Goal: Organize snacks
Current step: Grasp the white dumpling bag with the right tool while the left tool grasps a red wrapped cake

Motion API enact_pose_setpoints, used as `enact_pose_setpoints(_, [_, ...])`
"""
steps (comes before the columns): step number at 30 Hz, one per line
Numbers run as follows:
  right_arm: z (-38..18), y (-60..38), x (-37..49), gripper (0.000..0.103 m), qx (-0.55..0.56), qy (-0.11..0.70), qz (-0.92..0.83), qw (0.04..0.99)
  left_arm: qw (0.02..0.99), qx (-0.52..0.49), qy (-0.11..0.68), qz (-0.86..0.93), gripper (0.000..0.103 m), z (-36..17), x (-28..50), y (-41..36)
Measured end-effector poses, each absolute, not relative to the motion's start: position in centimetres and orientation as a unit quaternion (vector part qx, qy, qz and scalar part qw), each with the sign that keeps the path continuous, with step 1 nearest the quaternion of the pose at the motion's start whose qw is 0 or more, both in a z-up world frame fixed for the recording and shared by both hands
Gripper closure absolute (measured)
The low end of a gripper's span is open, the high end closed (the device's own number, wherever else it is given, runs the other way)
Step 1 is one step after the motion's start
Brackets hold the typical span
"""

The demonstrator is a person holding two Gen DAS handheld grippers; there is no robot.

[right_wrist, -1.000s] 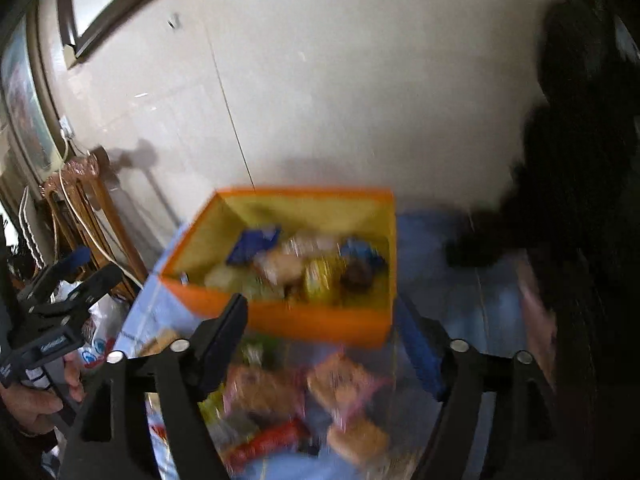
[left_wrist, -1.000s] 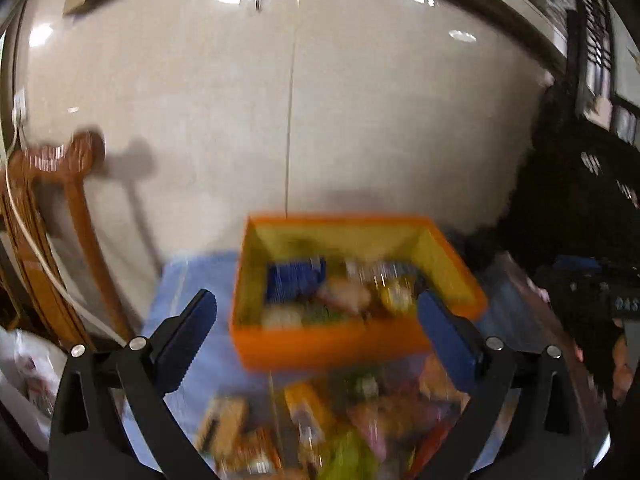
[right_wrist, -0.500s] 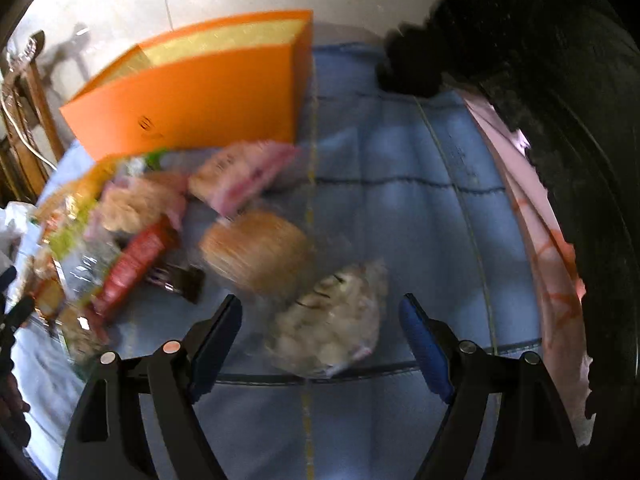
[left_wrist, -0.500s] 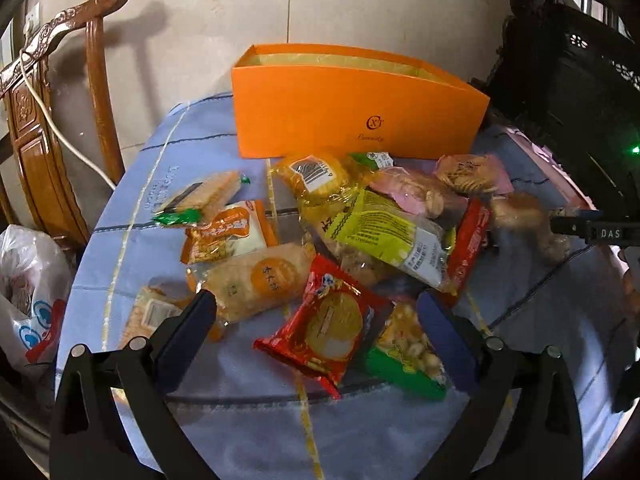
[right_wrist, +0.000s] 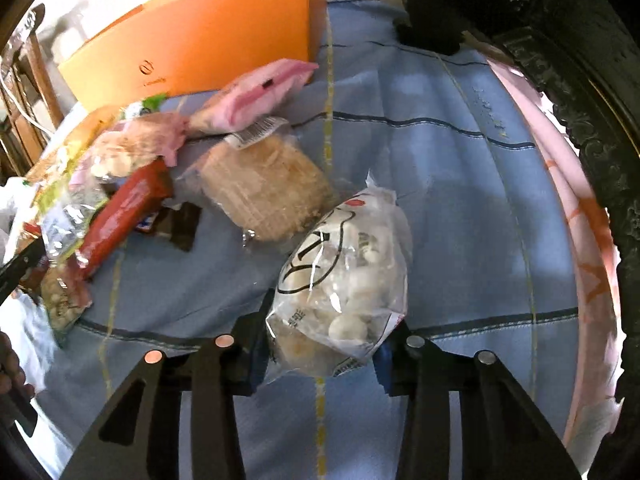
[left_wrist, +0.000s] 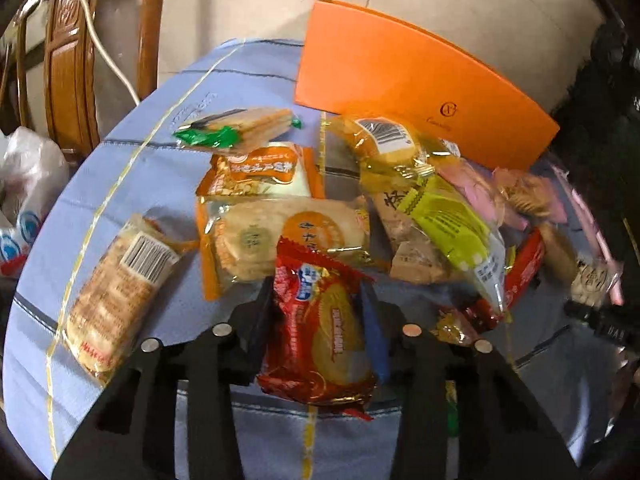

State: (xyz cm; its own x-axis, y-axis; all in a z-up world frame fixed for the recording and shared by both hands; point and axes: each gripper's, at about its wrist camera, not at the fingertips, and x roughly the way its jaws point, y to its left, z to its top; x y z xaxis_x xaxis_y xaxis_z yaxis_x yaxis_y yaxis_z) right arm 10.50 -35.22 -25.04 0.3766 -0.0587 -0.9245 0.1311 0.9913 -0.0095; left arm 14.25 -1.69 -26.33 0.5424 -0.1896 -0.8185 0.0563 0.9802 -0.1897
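- Now the left gripper (left_wrist: pixel 320 320) is closing on the red snack packet (left_wrist: pixel 318 332), crowded by the snack heap (left_wrist: pixel 360 208).
- Right gripper (right_wrist: pixel 324 340) is closing round the clear bag of white sweets (right_wrist: pixel 348 280); bare blue tablecloth (right_wrist: pixel 480 200) lies rightward to the table's edge.

Orange box (left_wrist: pixel 400 76), plain, with a small dark logo. Worktop (right_wrist: pixel 460 184) cloth: light blue, dark and yellow stripes. Cake packet (left_wrist: pixel 320 328): red with yellow print. Clear bag (right_wrist: pixel 352 276): white pieces, black lettering. Pink pouch (right_wrist: pixel 260 96). Black hand-held gripper (left_wrist: pixel 320 332), blue pads.
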Motion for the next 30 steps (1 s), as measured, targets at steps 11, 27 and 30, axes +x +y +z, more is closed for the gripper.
enact_pose_setpoints(11, [-20.6,-34.2,7.4,0.062,0.104,0.504,-0.02,0.857,0.888,-0.077,0.427,-0.15,0.073,-22.9,10.9,-2.3])
enact_pose_setpoints(27, [-17.8,-33.5,7.8,0.062,0.105,0.483,0.013,0.869,0.894,-0.052,0.421,-0.14,0.023,-22.7,11.1,-1.4])
enact_pose_setpoints(30, [-18.2,-33.0,7.5,0.062,0.102,0.489,0.016,0.866,0.888,-0.037,0.443,-0.119,0.009,-24.8,11.9,-1.6])
